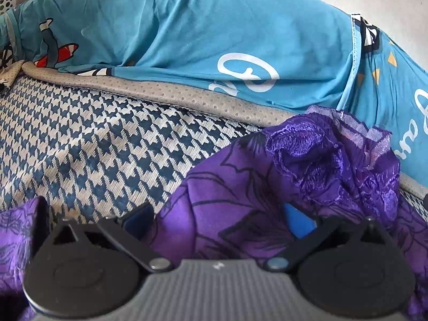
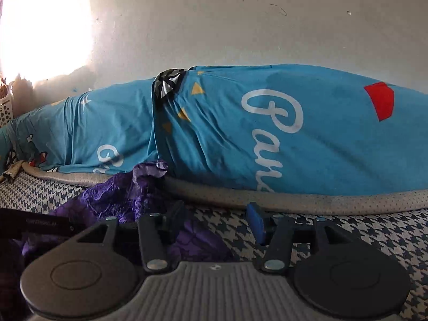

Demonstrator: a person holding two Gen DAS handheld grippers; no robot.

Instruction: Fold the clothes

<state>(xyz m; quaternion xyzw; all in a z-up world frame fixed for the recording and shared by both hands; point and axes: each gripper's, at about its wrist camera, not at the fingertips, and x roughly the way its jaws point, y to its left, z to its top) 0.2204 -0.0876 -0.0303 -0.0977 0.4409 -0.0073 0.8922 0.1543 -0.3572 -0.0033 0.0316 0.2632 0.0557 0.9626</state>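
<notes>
Left wrist: purple garment bunched between spread left gripper fingers.

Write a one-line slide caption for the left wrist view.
Left gripper open around a crumpled purple floral garment on a blue-and-white houndstooth bedcover, turquoise printed pillows behind.

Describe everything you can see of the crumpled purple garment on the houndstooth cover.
The crumpled purple garment looks like smooth satin printed with dark outlined flowers, joined to a raised, bunched patch of purple embroidered lace. It lies unfolded on the navy-and-white houndstooth cover, beside the blue printed bedding. The left gripper has its fingers spread around a fold of it.
</notes>
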